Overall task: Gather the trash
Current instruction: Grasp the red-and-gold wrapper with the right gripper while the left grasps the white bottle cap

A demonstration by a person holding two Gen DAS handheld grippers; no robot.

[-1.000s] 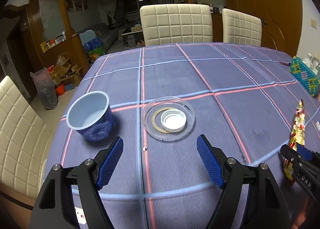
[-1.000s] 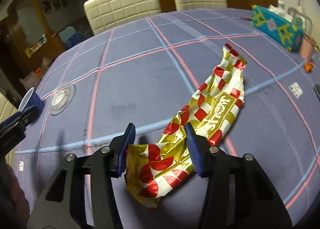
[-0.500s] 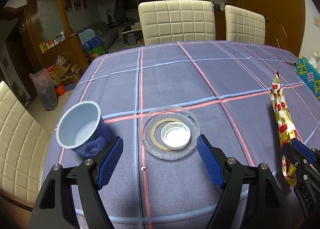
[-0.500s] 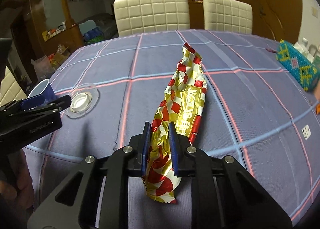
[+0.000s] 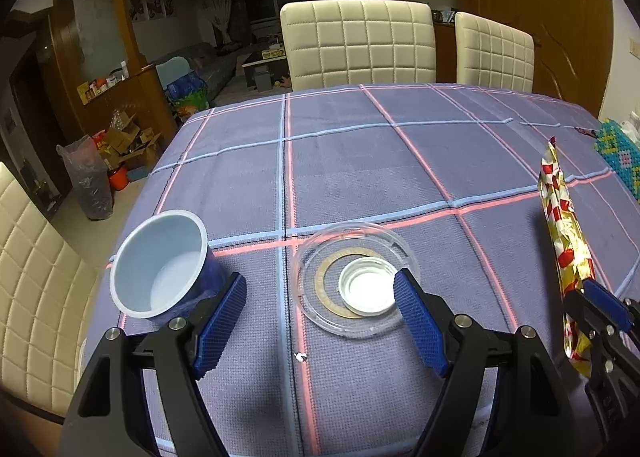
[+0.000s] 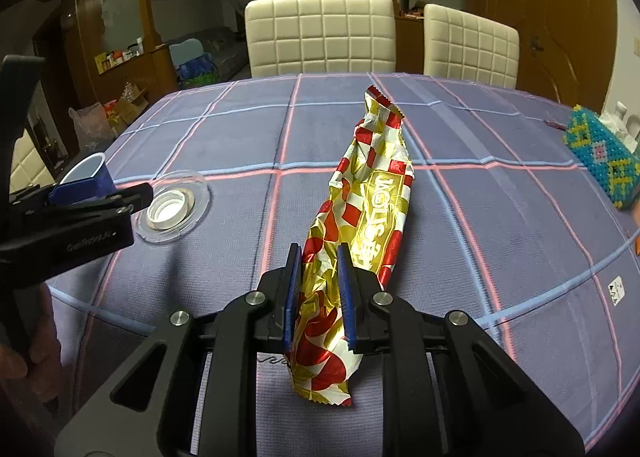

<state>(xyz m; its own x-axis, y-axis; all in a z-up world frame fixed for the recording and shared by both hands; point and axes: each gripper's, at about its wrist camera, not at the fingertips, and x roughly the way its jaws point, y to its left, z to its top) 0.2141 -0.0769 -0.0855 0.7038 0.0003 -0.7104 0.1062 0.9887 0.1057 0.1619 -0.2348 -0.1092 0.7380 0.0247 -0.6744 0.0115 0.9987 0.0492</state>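
Wrapper first: the long, shiny gold, red and white snack wrapper (image 6: 370, 213) is pinched near its lower end by the right gripper (image 6: 318, 293), whose blue pads are clenched flat on the foil. The long side of the wrapper runs away from the jaws, up and out over the purple checked tablecloth (image 6: 500, 217), and a short crinkled tail hangs down below the pads. It looks lifted off the cloth. The left gripper (image 5: 320, 321) is held wide and nothing is gripped by it. The round blue paper cup (image 5: 164, 263) is seen just outside its left pad, close enough to seem to touch, and the clear round dish (image 5: 356, 277) with a white cap inside sits between the pads and a little ahead. The cup is nearer to the left gripper, so a small shift to the left is probably needed before it can be grabbed.
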